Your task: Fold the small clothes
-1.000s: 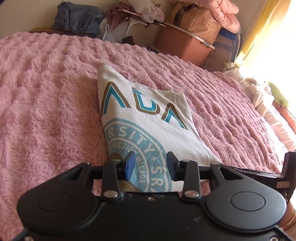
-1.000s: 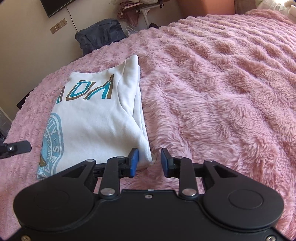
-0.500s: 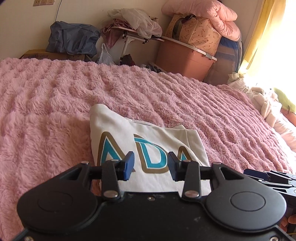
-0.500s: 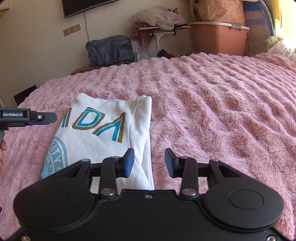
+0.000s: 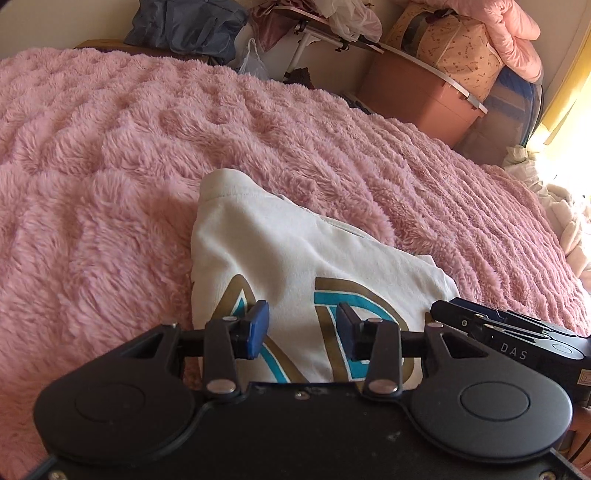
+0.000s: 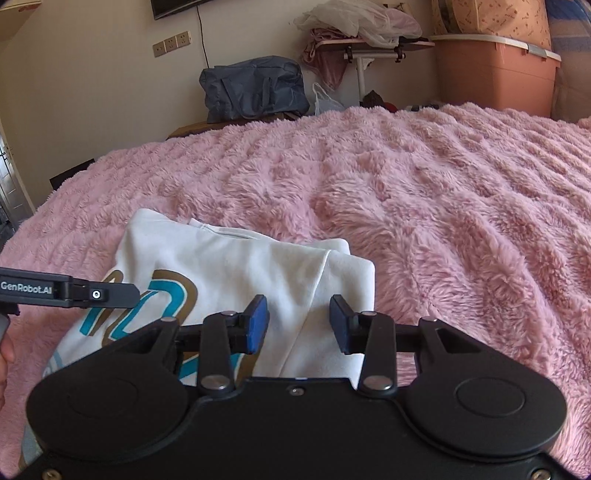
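Note:
A folded white sweatshirt (image 5: 288,254) with teal and gold letters lies on the pink fluffy blanket (image 5: 92,192); it also shows in the right wrist view (image 6: 229,266). My left gripper (image 5: 301,332) is open and empty, hovering over the letters at the garment's near left part. My right gripper (image 6: 299,325) is open and empty over the garment's folded right edge. The right gripper shows at the right of the left wrist view (image 5: 509,332), and the left gripper shows at the left of the right wrist view (image 6: 70,293).
The blanket (image 6: 443,206) covers the whole bed. Beyond the far edge stand a dark blue bag (image 6: 255,88), a small rack with clothes (image 6: 362,33) and a pink storage bin (image 6: 495,70). Pale bedding (image 5: 569,221) lies at the right edge.
Both grippers have moved forward along the garment toward its far, collar end and sit lower over it. Both stay open and empty. The sweatshirt has not moved.

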Motion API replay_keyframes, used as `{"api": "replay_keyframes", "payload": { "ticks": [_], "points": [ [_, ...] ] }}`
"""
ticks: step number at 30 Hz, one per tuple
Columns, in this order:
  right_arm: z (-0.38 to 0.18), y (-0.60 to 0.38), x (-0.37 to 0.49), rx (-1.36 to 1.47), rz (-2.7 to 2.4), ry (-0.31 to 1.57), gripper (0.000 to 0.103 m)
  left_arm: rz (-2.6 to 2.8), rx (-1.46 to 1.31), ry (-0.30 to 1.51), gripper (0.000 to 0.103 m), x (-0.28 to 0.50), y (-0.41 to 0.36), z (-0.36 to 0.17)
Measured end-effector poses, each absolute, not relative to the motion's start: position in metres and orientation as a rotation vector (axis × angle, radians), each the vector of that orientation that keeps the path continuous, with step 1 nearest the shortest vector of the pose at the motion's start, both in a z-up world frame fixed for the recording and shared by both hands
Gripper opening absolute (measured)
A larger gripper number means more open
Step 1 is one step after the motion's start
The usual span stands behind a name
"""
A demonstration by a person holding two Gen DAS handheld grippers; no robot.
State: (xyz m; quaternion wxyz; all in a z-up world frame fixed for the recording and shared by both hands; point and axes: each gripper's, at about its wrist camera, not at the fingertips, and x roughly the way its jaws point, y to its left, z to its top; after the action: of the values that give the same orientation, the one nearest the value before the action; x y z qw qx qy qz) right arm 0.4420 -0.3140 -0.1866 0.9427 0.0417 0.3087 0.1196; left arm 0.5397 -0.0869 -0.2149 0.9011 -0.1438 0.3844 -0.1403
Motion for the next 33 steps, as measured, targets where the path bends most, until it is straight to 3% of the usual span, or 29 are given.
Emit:
{"api": "replay_keyframes", "payload": {
  "ticks": [6, 9, 13, 21, 33],
  "points": [
    [-0.194, -0.320, 0.448, 0.101, 0.243, 0.649, 0.037, -0.312, -0.340, 0.790, 0.042, 0.542, -0.080, -0.224],
    [-0.183, -0.332, 0.441, 0.177, 0.274, 0.634, 0.041, -0.366, -0.369, 0.715, 0.042, 0.529, -0.068, -0.214],
    [-0.168, -0.373, 0.418, 0.405, 0.407, 0.615, 0.062, -0.455, -0.433, 0.637, 0.044, 0.491, -0.029, -0.205],
    [-0.198, -0.424, 0.379, 0.580, 0.591, 0.778, 0.066, -0.548, -0.716, 0.761, 0.048, 0.442, 0.042, -0.252],
    [-0.240, -0.424, 0.391, 0.751, 0.646, 0.840, 0.067, -0.588, -0.899, 0.823, 0.049, 0.456, 0.049, -0.282]
  ]
}}
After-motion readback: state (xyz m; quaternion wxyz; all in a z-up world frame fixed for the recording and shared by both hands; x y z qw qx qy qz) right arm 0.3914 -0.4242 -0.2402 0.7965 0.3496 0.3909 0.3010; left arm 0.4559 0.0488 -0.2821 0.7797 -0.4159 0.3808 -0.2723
